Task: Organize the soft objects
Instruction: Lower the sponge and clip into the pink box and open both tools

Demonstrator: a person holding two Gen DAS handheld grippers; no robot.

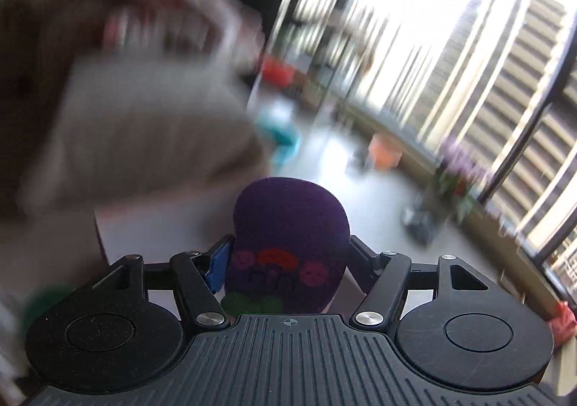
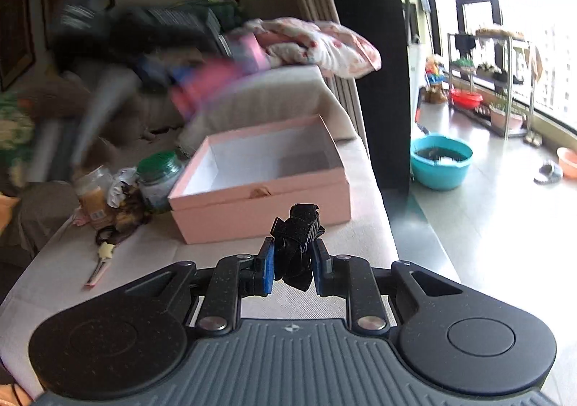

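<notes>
- gripping a purple plush toy [image 1: 288,243], the left gripper [image 1: 288,261] has its fingers pressed against the toy's sides; the stitched pink and red face points back toward the camera, and everything behind it is smeared with blur.
- at ten o'clock in the right view, jars [image 2: 158,175] and clutter sit on the cloth-covered table [image 2: 151,247].
- at twelve o'clock, an open pink box [image 2: 259,186] rests on that table, beyond the fingertips.
- the right gripper [image 2: 294,254] is clamped on a crumpled black fabric piece [image 2: 295,240], blue pads [image 2: 268,263] squeezing both sides.
- at two o'clock, a teal basin [image 2: 441,160] stands on the floor.
</notes>
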